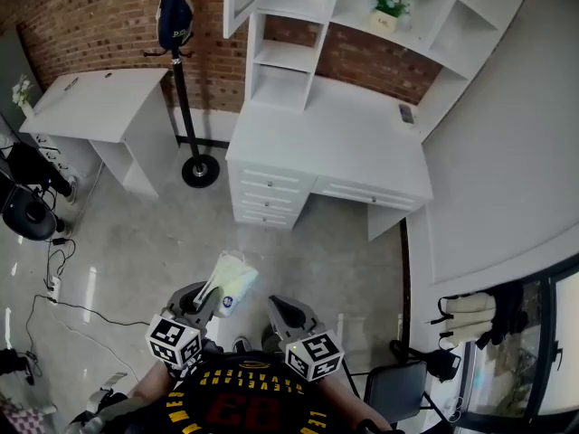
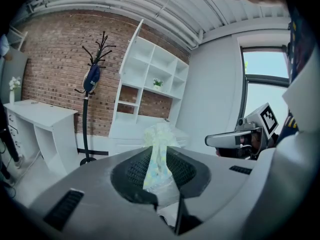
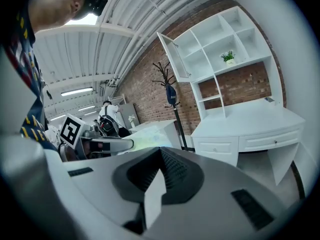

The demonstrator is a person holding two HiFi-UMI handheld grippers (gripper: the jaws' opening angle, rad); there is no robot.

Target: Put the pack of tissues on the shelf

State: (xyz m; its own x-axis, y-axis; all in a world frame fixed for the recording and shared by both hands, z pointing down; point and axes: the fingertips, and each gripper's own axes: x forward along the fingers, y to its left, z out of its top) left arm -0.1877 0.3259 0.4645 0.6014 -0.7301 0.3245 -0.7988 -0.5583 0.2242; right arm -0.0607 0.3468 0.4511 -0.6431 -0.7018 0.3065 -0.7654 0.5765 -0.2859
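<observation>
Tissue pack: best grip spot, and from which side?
Probably the flat gathered end of the pack of tissues, from the person's side, as the left gripper has it: thin film fits the jaws; the puffy body looks wide and soft.

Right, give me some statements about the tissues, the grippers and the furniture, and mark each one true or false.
1. The left gripper is closed on the pack of tissues. True.
2. The right gripper grips the pack too. False: its jaws are together with nothing between them.
3. A potted plant stands in the shelf unit. True.
4. The pack already lies on the shelf. False: it is held over the floor, short of the desk.
5. In the head view, the coat rack stands right of the desk. False: it stands left of it.
</observation>
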